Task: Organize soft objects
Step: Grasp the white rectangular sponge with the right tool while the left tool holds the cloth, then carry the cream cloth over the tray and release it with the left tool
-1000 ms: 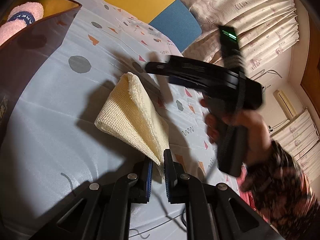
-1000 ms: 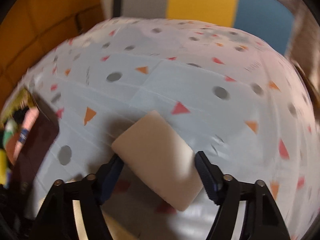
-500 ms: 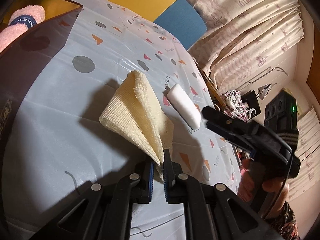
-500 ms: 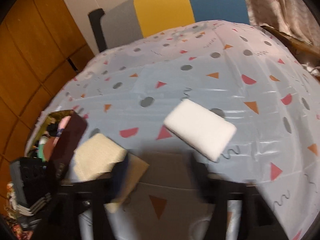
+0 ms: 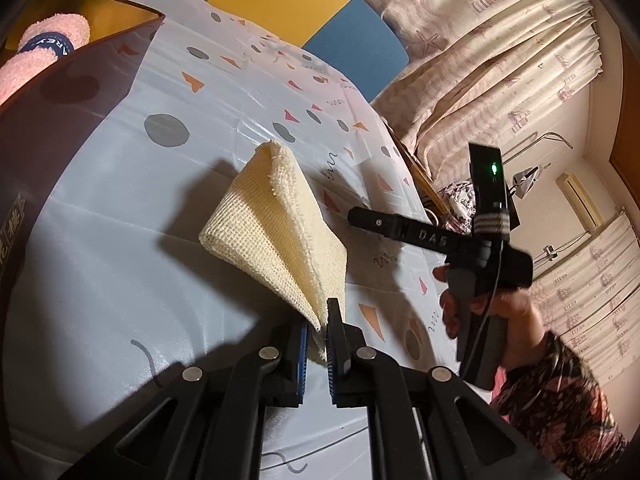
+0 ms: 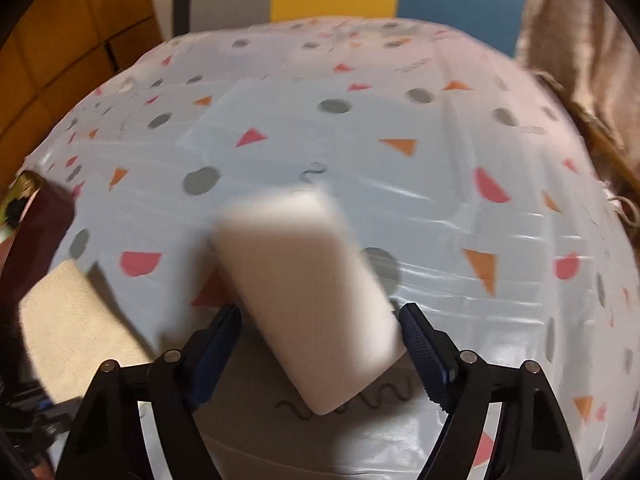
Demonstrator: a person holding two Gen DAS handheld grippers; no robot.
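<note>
My left gripper [image 5: 317, 320] is shut on a corner of a cream mesh cloth [image 5: 276, 228] and holds it lifted over the patterned tablecloth [image 5: 100, 208]. The cloth also shows at the left of the right wrist view [image 6: 68, 320]. My right gripper [image 6: 320, 332] is open, its jaws on either side of a white sponge block [image 6: 308, 292] that lies on the tablecloth, blurred by motion. The right gripper [image 5: 360, 216] shows in the left wrist view, just right of the cloth, hiding the sponge.
A dark brown box [image 5: 60, 120] stands at the left with a pink fuzzy item [image 5: 44, 52] inside. A yellow and blue chair back [image 5: 312, 12] is beyond the table. Curtains [image 5: 500, 60] hang at the right.
My right gripper swung away and has come back down over the white sponge, jaws open around it. My left gripper still holds the cloth, nearly unmoved.
</note>
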